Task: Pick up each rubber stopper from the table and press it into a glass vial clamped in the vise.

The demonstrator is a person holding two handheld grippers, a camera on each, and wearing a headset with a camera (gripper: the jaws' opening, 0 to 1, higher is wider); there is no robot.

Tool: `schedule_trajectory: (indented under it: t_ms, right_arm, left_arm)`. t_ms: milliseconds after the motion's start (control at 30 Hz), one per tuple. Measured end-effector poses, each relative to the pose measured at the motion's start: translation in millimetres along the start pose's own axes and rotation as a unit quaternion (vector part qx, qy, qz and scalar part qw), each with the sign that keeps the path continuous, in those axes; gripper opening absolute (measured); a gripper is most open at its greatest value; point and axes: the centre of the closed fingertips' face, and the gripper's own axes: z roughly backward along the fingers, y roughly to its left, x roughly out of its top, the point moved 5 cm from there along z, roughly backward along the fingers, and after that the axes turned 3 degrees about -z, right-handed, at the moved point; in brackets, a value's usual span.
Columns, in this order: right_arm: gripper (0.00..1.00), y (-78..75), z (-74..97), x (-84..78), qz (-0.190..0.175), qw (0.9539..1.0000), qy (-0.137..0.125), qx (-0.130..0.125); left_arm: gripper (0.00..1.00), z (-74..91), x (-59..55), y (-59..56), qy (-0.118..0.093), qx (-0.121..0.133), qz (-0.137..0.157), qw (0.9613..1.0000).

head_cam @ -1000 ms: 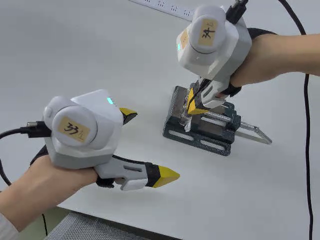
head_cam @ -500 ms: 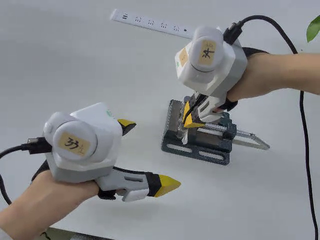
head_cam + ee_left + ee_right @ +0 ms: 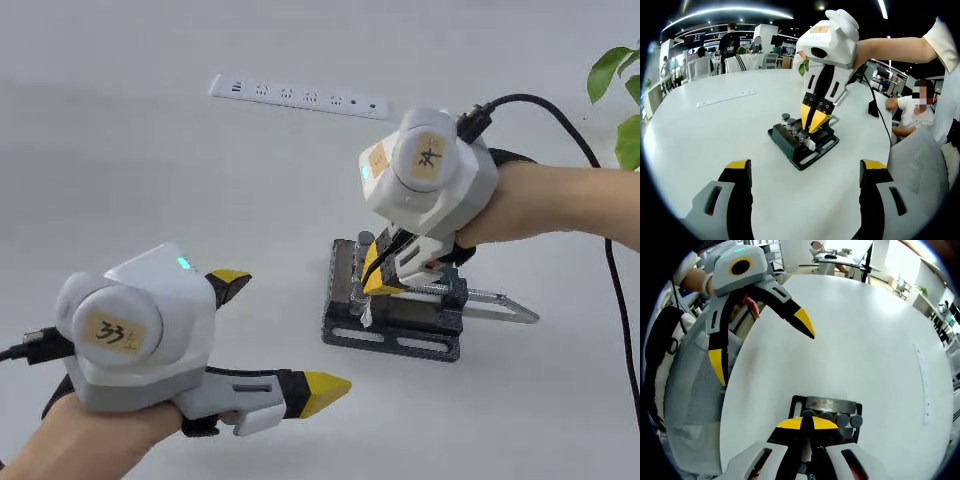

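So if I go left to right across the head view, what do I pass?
left gripper → vise → leaves. The other gripper hangs over the vise and the power strip spans the middle, so both are left out.

Even, bright overhead light washes the white counter (image 3: 150, 180); ceiling strips (image 3: 740, 8) glow in the left gripper view. Shadows are soft, faint beneath the vise (image 3: 392, 328). Both gripper views bend strongly at their edges; the head view is sharp.
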Motion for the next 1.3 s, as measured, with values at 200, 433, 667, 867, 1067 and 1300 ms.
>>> schedule_trajectory:
  t_ms: [200,433,667,867,1067,1300]
  right_arm:
    - [0.11,9.7,10.7,-13.1,-0.069,0.9944,-0.076,-0.025]
    - [0.31,29.0,22.1,-40.9,-0.120,0.9841,-0.118,-0.058]
    - [0.54,47.5,30.6,-71.0,-0.176,0.9671,-0.150,-0.106]
    - [0.70,62.5,32.9,-89.6,-0.213,0.9516,-0.175,-0.136]
    - [0.79,73.7,36.5,-102.3,-0.257,0.9314,-0.202,-0.161]
    - [0.90,90.0,39.4,-115.0,-0.286,0.9157,-0.218,-0.179]
  left_arm:
    - [0.88,0.0,2.4,0.6,0.000,0.002,-0.003,1.0000]
    - [0.90,1.8,7.7,2.7,-0.006,0.005,-0.008,0.9999]
    - [0.92,1.3,7.4,2.5,-0.008,0.001,-0.014,0.9999]
    - [0.94,1.9,5.0,1.6,-0.006,-0.006,-0.021,0.9997]
    - [0.97,4.0,1.7,3.5,-0.004,-0.007,-0.026,0.9996]
    - [0.99,8.1,-3.6,3.2,-0.001,-0.009,-0.028,0.9996]
